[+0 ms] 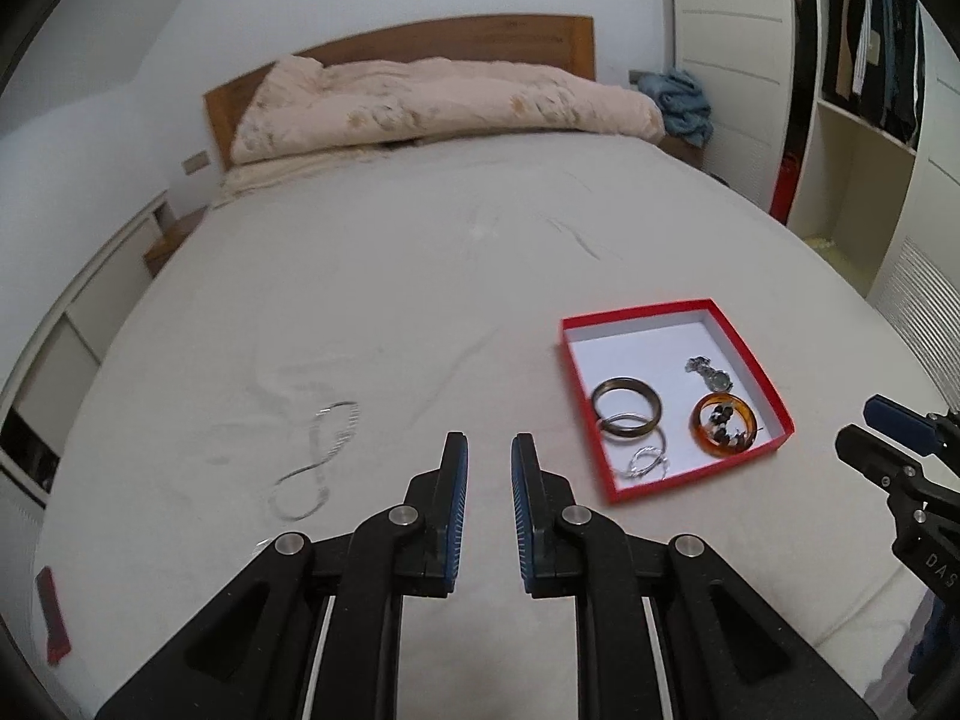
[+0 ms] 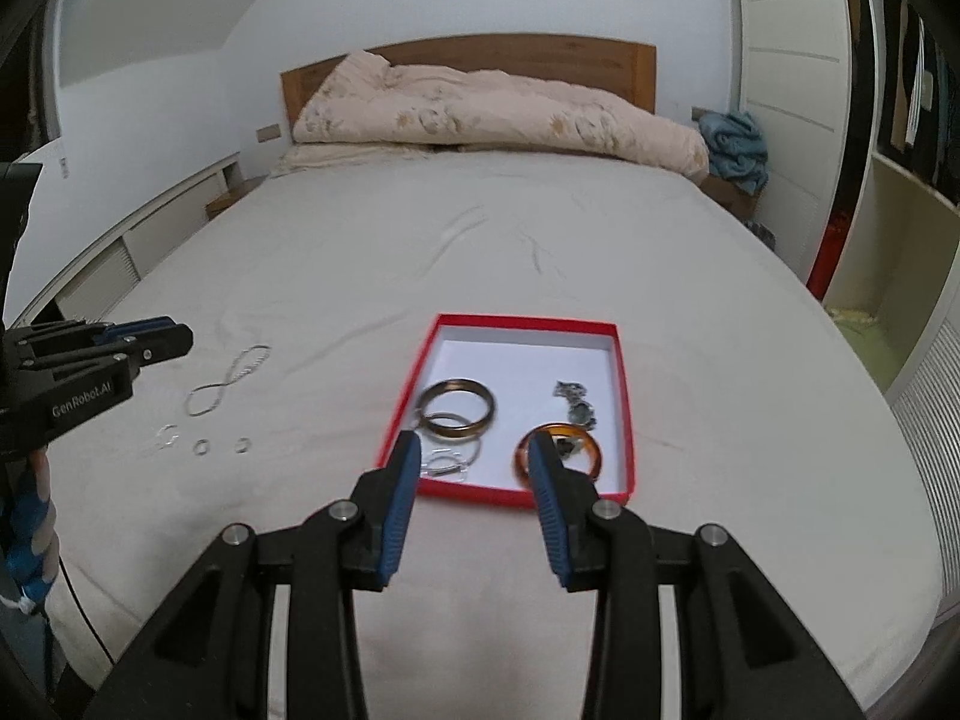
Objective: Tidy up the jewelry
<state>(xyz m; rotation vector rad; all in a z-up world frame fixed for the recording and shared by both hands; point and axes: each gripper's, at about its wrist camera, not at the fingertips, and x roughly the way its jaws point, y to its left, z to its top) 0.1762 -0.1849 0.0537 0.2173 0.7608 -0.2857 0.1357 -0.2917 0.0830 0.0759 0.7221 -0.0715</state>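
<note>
1. Silver chain [image 1: 315, 459] lies looped on the bed [image 1: 420, 252], toward its left edge, well apart from the red box [image 1: 744, 453].
2. It looks light, limp and slippery; pinch a doubled strand at the crossing.
3. Left tool [image 1: 489, 450]: narrow gap, empty. Right tool [image 2: 471, 450]: partly open, empty.
4. Two small rings [image 2: 222, 446] lie near the chain.

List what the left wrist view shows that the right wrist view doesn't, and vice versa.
Left wrist only: a red object at the sheet's near left edge, and hanging clothes in the wardrobe.

Right wrist only: two small rings and a thin clear loop on the sheet, near the silver chain.

Both: the red box holding a dark bangle, an amber bangle, silver hoops and a metal charm piece; the chain on the bed; both grippers empty, left gripper, right gripper.
</note>
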